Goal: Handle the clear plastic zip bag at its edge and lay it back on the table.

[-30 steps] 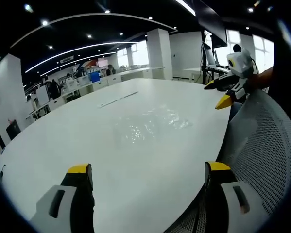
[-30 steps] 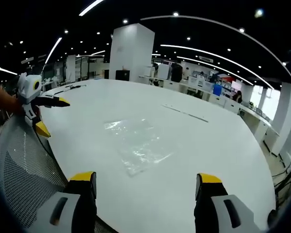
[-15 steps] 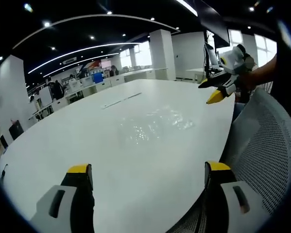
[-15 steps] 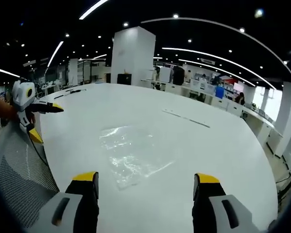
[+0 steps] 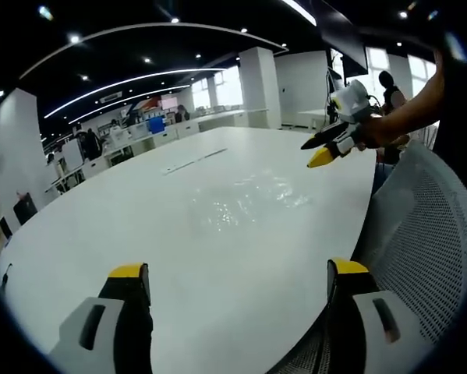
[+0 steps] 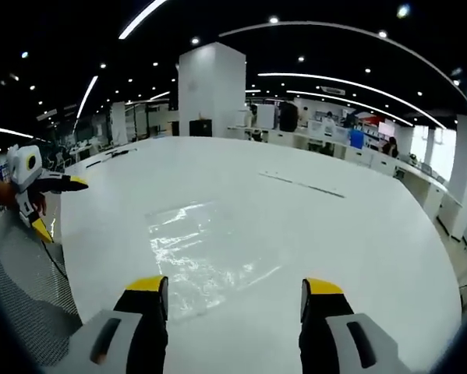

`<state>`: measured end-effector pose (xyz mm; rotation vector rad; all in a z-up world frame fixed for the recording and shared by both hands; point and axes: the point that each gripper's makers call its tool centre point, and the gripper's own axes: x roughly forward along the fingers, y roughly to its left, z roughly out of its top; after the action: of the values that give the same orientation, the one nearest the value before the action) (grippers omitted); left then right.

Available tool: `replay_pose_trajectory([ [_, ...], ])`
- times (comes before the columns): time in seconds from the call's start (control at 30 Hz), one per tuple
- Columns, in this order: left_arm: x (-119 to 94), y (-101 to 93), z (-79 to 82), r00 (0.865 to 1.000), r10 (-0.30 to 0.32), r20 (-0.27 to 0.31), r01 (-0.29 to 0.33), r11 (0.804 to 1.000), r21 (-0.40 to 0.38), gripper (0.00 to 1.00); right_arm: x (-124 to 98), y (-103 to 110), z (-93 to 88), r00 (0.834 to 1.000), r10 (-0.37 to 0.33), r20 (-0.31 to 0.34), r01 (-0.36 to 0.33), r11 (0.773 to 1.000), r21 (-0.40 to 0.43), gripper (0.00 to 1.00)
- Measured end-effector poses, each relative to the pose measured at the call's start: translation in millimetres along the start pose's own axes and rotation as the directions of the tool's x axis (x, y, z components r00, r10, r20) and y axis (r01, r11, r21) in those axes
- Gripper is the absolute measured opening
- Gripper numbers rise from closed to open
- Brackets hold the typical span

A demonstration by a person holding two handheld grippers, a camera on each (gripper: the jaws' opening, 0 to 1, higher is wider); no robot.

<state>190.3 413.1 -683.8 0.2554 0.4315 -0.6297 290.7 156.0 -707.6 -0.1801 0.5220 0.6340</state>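
Clear crinkly plastic zip bag (image 6: 206, 253) lies flat on the white oval table (image 6: 358, 234), long axis running away from the right gripper (image 6: 231, 296), near edge right at its spread yellow-tipped jaws. Right is far nearer. Left gripper (image 5: 237, 284) also spread, bag (image 5: 245, 201) well ahead of it, untouched.

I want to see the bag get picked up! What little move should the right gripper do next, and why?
Probably ease the right gripper forward and down to the bag's near edge. Its fingers are open, the bag lies flat on the table just ahead, and nothing is held.
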Motion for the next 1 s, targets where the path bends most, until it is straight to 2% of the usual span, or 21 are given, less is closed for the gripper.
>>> replay_pose_trajectory([
  [0.57, 0, 0.3, -0.5, 1.0, 0.001, -0.009, -0.002, 1.0, -0.006, 0.92, 37, -30, -6.7, 1.0, 0.011, -0.011, -0.01, 0.998, 0.07, 0.57],
  [0.73, 2, 2.9, -4.8, 1.0, 0.0, -0.017, 0.0, 1.0, -0.005, 0.91, 47, -39, -5.9, 1.0, 0.012, 0.005, -0.013, 0.991, 0.134, 0.53],
  [0.83, 3, 6.1, -8.6, 1.0, 0.001, -0.017, -0.001, 1.0, -0.007, 0.9, 54, -44, -6.6, 1.0, 0.015, 0.015, -0.018, 0.977, 0.212, 0.48],
  [1.0, 4, 9.3, -13.0, 1.0, 0.002, -0.018, -0.002, 1.0, -0.004, 0.89, 63, -54, -8.0, 1.0, -0.008, 0.029, -0.001, 0.957, 0.291, 0.46],
])
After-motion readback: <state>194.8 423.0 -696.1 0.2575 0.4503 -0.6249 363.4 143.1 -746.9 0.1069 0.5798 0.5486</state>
